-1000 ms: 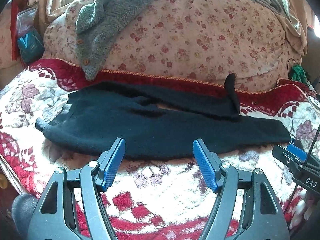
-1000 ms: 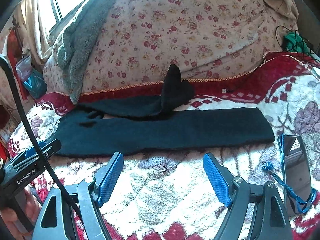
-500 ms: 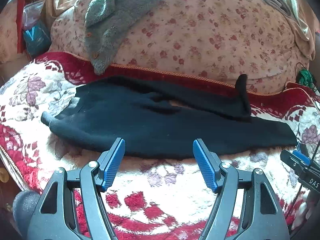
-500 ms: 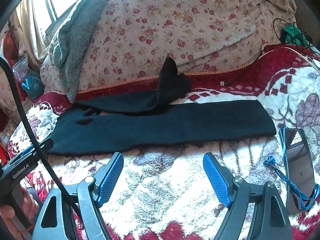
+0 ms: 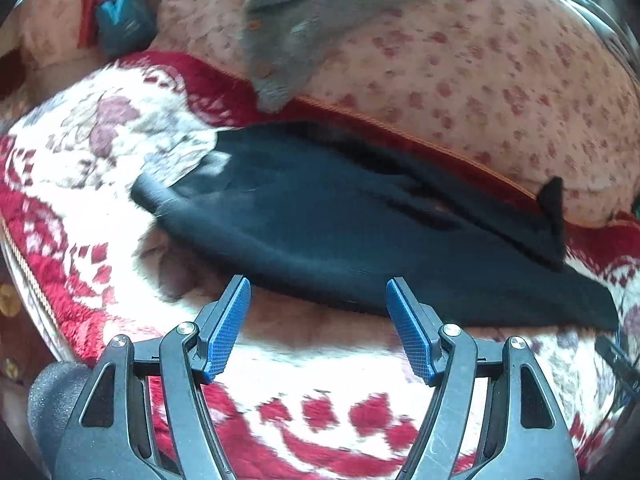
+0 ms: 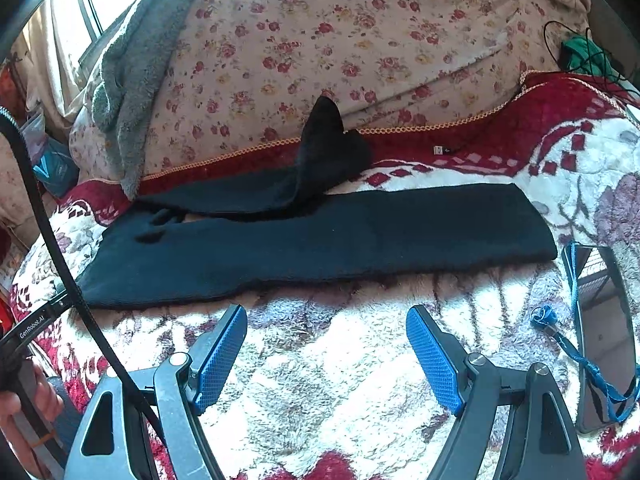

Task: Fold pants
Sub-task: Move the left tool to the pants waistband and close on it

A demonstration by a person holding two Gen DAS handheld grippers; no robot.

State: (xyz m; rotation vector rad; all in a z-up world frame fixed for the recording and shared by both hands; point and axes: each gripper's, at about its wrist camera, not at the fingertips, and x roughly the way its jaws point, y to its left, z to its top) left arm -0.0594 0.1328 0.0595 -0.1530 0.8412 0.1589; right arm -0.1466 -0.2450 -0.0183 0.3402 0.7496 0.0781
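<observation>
Black pants [image 5: 320, 220] lie flat across a red and white floral blanket [image 5: 312, 364], waistband at the left, legs running right. In the right wrist view the pants [image 6: 320, 244] show one leg flat and the far leg's end [image 6: 324, 140] standing up against the floral bedding. My left gripper [image 5: 318, 320] is open and empty, just short of the pants' near edge by the waist. My right gripper [image 6: 326, 348] is open and empty, a little before the near edge of the flat leg. The left gripper's body [image 6: 32, 324] shows at the left edge.
A big floral bundle of bedding [image 6: 340, 40] rises behind the pants with a grey fleece garment [image 6: 132, 72] draped on it. A phone [image 6: 604, 320] with a blue lanyard lies on the blanket right of the leg end. Cables and a green object [image 6: 580, 56] sit far right.
The left gripper has swung left and closer, so the waist end now sits ahead of it. The right gripper has moved slightly nearer the pants. Both stay open.
</observation>
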